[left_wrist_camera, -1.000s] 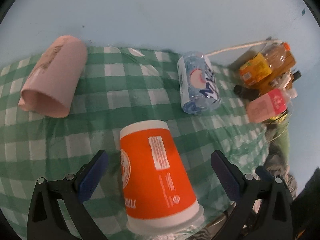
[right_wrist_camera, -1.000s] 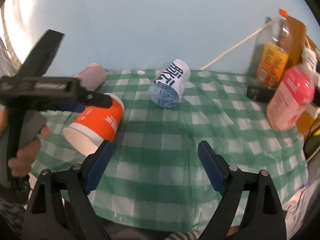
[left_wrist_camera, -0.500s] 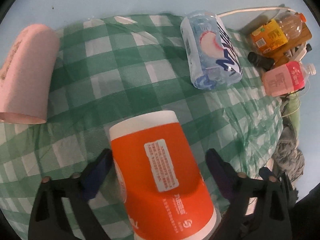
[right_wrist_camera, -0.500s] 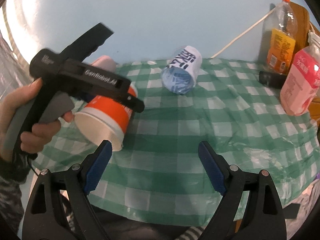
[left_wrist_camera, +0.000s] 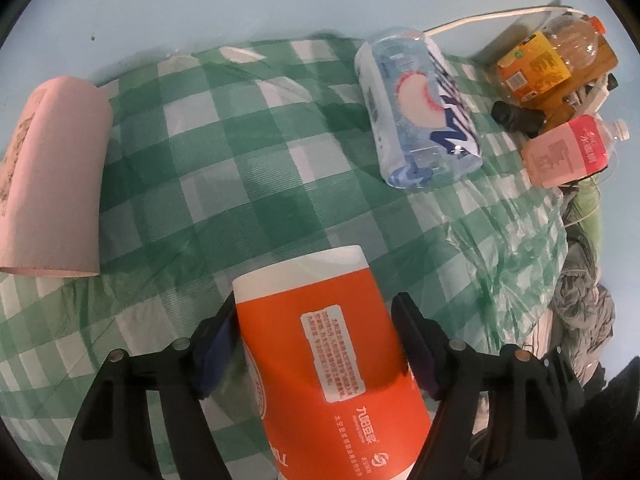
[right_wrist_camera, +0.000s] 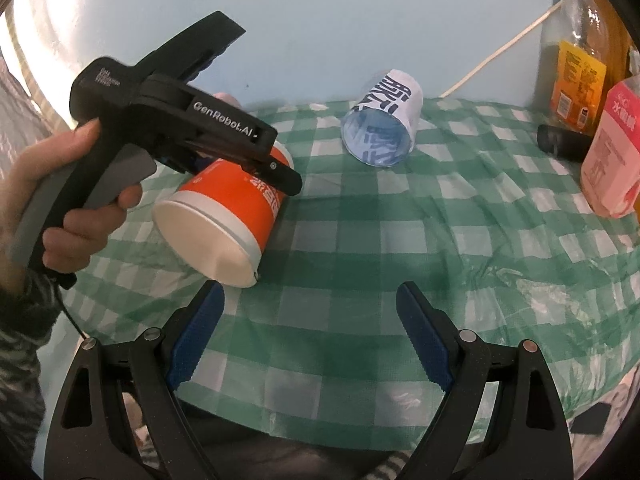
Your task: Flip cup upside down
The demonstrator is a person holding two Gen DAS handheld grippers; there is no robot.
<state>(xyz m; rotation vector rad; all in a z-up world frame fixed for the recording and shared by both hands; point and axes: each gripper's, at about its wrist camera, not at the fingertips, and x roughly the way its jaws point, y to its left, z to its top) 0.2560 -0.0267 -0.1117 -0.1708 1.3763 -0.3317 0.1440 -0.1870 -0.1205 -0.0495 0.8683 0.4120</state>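
Observation:
An orange paper cup [left_wrist_camera: 336,364] with white ends fills the lower middle of the left wrist view. My left gripper [left_wrist_camera: 316,344] is shut on it, one blue pad on each side. In the right wrist view the cup [right_wrist_camera: 228,204] is tilted on its side above the green checked cloth [right_wrist_camera: 400,240], open mouth toward the camera, with the left gripper [right_wrist_camera: 256,168] around it. My right gripper [right_wrist_camera: 308,340] is open and empty over the cloth's near edge.
A pink cup [left_wrist_camera: 52,176] lies on its side at the left. A clear cup with blue print [left_wrist_camera: 416,108] lies on its side at the back. Juice bottles [right_wrist_camera: 576,64] and a pink carton [right_wrist_camera: 612,152] stand at the right edge.
My left gripper has closed on the orange cup and lifted it off the cloth, tilted. The right gripper has stayed open and nearly still.

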